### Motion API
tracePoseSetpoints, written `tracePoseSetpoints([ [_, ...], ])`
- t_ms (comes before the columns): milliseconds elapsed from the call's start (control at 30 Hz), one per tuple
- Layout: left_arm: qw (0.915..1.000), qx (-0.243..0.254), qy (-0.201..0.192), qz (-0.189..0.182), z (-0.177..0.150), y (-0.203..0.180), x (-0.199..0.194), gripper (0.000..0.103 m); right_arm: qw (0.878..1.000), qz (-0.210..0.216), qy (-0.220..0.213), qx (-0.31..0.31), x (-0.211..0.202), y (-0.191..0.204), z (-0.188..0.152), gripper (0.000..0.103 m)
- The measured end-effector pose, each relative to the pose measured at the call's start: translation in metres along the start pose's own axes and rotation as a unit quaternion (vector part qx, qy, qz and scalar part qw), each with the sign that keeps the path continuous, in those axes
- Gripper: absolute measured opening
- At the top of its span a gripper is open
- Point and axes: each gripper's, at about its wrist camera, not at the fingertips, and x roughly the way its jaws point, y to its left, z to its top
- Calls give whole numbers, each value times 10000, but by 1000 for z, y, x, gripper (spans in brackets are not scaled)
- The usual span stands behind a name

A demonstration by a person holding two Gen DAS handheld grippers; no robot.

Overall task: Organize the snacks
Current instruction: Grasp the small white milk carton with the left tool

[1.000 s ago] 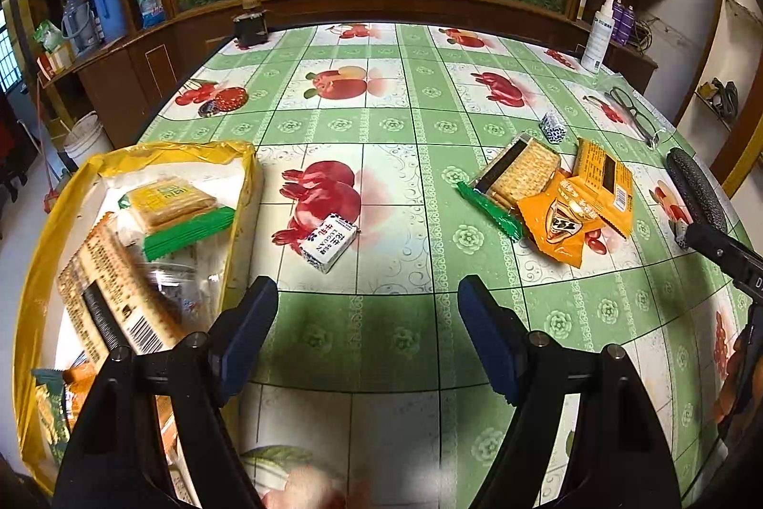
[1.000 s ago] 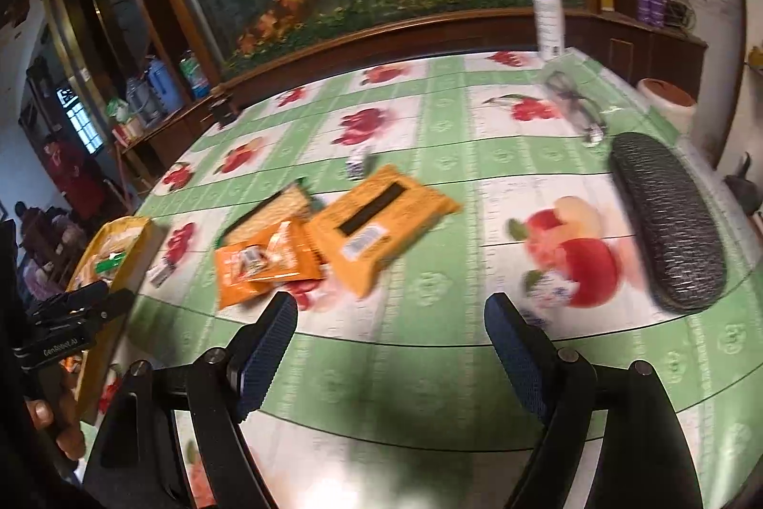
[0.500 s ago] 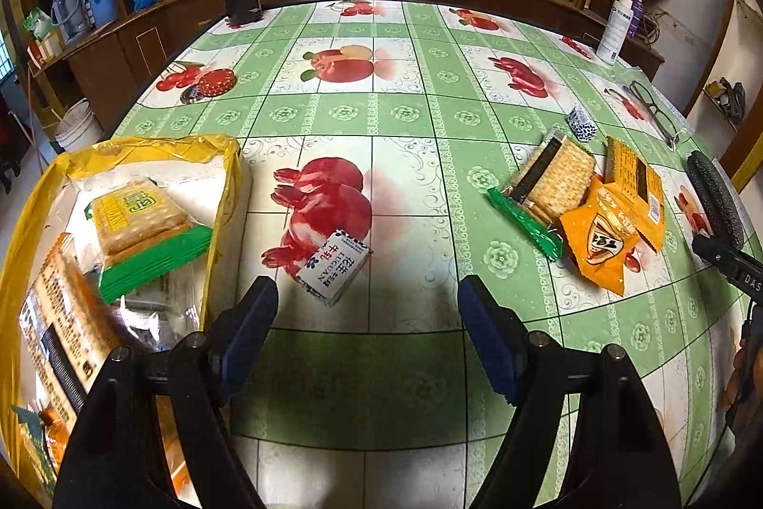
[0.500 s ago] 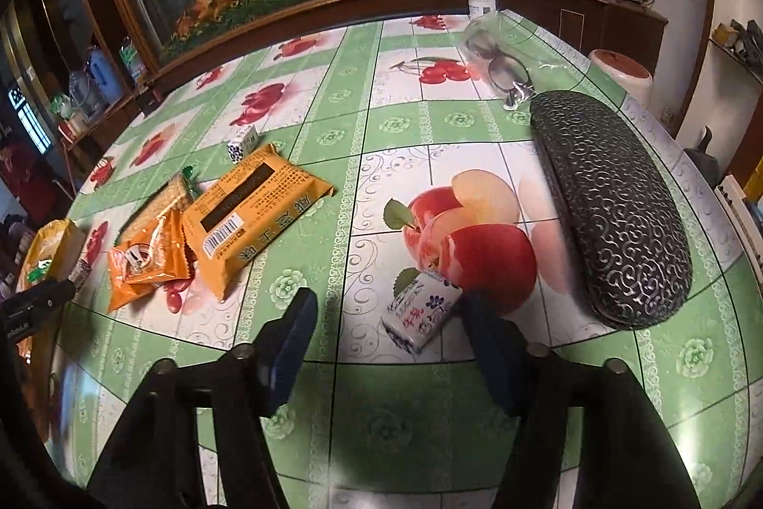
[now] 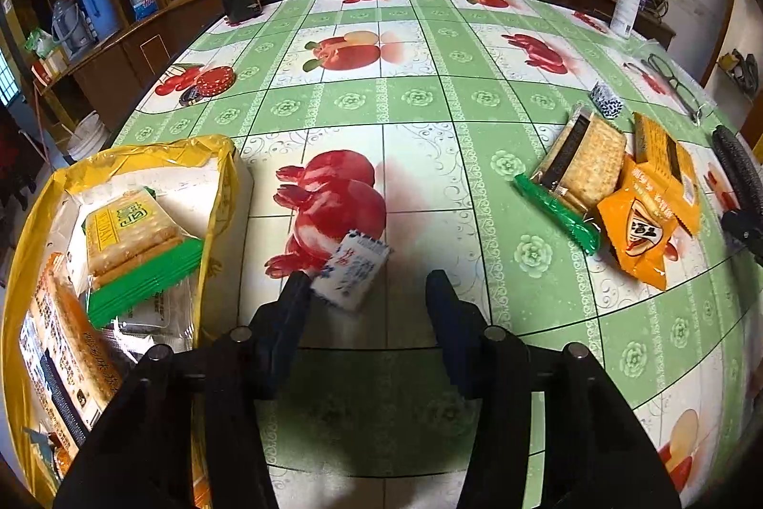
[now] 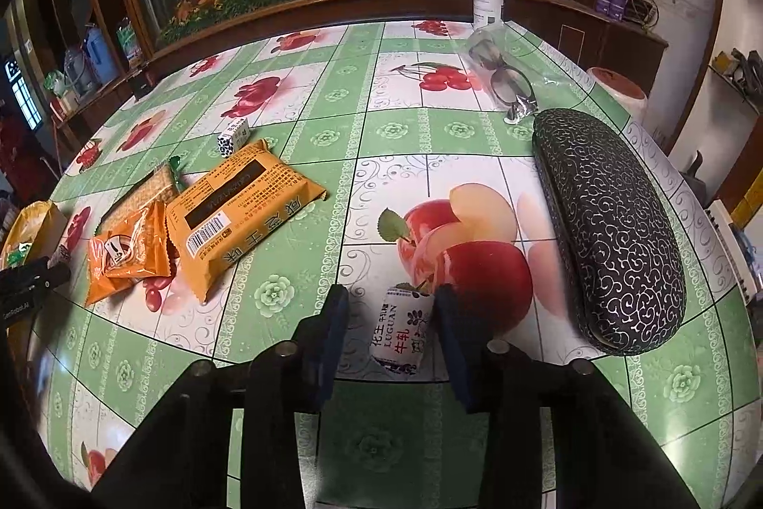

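Both jaws narrower than a second ago, closing. Left gripper (image 5: 365, 287) around white candy (image 5: 352, 274), lower centre. Right gripper (image 6: 388, 304) around second candy (image 6: 401, 330), lower centre on counter (image 6: 381, 137). Pickups imminent; yellow bag (image 5: 217, 194) at left.

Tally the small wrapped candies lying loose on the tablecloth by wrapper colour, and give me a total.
White candies: 2, one in the left wrist view, the other in the right wrist view
Black-and-white spotted candy: 1
Total: 3
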Motion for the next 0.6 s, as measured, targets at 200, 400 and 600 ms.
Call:
tracePoseSetpoints([
  [200,9999,-156,23,-50,0,12,-3,23,10000,-11,-7,-32,1,-1,1,21],
  [400,9998,-45,17,-182,0,4,-5,17,10000,48,-23,2,0,-2,0,21],
  [600,9975,683,-131,159,3,-22,-8,18,9999,98,-24,38,0,-4,0,21],
])
